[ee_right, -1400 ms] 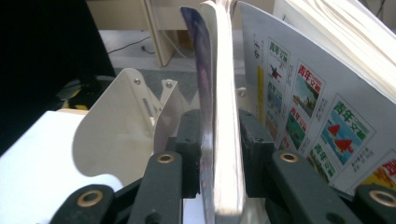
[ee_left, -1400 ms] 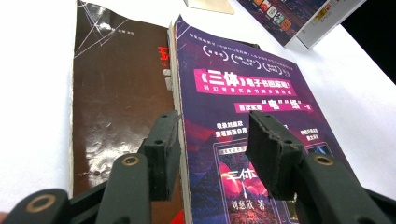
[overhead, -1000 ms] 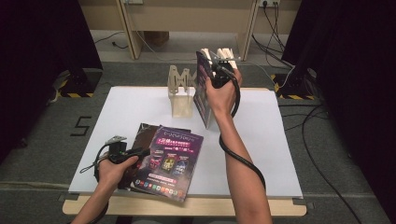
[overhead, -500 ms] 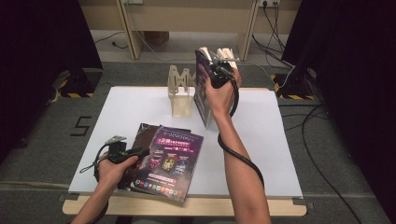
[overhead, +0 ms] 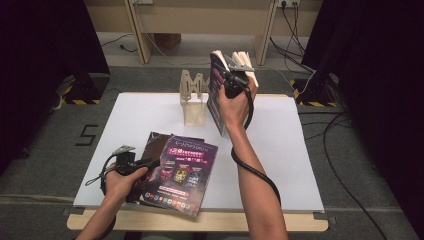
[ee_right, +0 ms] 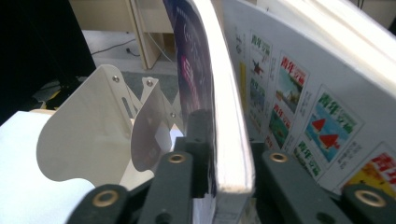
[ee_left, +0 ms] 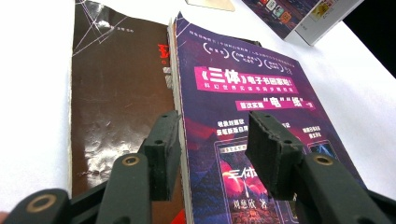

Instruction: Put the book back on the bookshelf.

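beside the rack (overhead: 194,97), right claw (ee_right: 219,154) grips an upright book (ee_right: 224,116); left claw (ee_left: 212,140) gapes.

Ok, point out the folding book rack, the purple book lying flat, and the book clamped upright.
folding book rack (overhead: 194,100), high view, on its pale front panel.
purple book lying flat (ee_left: 243,88), left gripper view, on its cover's pink banner.
upright book (ee_right: 229,140), right gripper view, on its white page edge.
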A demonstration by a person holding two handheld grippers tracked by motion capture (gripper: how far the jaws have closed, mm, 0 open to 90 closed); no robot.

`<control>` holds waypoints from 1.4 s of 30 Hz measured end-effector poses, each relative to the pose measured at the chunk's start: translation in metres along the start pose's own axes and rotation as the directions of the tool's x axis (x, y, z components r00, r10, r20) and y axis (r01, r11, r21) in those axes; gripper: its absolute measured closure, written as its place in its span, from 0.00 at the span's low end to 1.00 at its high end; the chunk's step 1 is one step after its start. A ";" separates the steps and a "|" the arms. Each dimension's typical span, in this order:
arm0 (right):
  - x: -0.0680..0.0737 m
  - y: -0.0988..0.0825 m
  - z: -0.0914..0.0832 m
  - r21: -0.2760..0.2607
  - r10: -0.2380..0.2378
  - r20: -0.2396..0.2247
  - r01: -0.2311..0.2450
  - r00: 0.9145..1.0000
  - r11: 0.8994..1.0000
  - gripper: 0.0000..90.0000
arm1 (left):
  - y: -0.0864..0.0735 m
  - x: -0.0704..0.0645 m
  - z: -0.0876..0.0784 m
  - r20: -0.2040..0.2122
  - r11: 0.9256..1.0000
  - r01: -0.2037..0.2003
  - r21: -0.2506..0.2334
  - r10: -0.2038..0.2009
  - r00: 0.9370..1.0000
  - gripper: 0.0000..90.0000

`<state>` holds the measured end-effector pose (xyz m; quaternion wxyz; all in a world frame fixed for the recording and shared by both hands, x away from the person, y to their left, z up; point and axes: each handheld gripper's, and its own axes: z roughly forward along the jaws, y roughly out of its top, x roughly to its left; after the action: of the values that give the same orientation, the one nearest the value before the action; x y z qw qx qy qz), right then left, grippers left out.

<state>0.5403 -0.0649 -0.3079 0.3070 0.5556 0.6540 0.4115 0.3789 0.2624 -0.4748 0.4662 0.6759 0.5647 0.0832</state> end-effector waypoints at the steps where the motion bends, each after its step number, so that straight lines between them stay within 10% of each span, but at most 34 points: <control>1: 0.000 0.001 -0.002 -0.002 -0.009 0.006 0.009 1.000 1.000 0.85 | 0.000 0.000 0.000 0.001 1.000 0.001 0.001 -0.001 1.000 0.59; 42: -0.015 -0.021 -0.036 0.045 0.053 -0.124 -0.048 0.991 0.998 0.68 | -0.003 -0.005 0.004 0.000 1.000 -0.006 0.012 0.006 1.000 0.57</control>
<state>0.5025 -0.0880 -0.3102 0.2432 0.5513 0.6662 0.4394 0.3772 0.2558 -0.4769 0.4617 0.6804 0.5633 0.0814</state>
